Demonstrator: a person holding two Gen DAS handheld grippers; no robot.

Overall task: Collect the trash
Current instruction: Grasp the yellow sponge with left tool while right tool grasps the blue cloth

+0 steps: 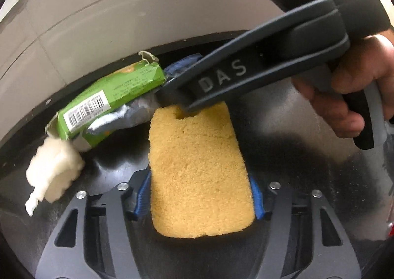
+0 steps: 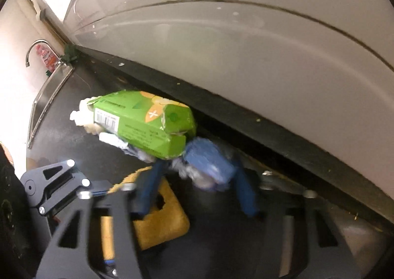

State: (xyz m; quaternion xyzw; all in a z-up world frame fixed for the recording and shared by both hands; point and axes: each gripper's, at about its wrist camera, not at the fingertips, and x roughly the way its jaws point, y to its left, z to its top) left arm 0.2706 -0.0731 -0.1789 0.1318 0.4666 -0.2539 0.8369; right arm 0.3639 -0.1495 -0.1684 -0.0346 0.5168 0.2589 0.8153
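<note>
A yellow sponge (image 1: 199, 168) lies on the black counter (image 1: 283, 156). My left gripper (image 1: 199, 199) is shut on it, a blue pad pressing each long side. A torn green carton (image 1: 110, 104) lies by the wall with crumpled silver foil (image 1: 123, 117) under it and a white tissue wad (image 1: 54, 170) at its left end. In the right wrist view my right gripper (image 2: 197, 168) is shut on a crumpled blue wrapper (image 2: 209, 163) just right of the green carton (image 2: 147, 121). The sponge (image 2: 162, 220) lies below it. A hand (image 1: 344, 97) holds the right gripper (image 1: 170, 92).
A grey tiled wall (image 2: 246, 45) runs close behind the trash along the counter's back edge. Far left in the right wrist view are a steel sink (image 2: 49, 97) and a curved faucet (image 2: 34, 50). The two grippers are close together, the right one crossing above the sponge's far end.
</note>
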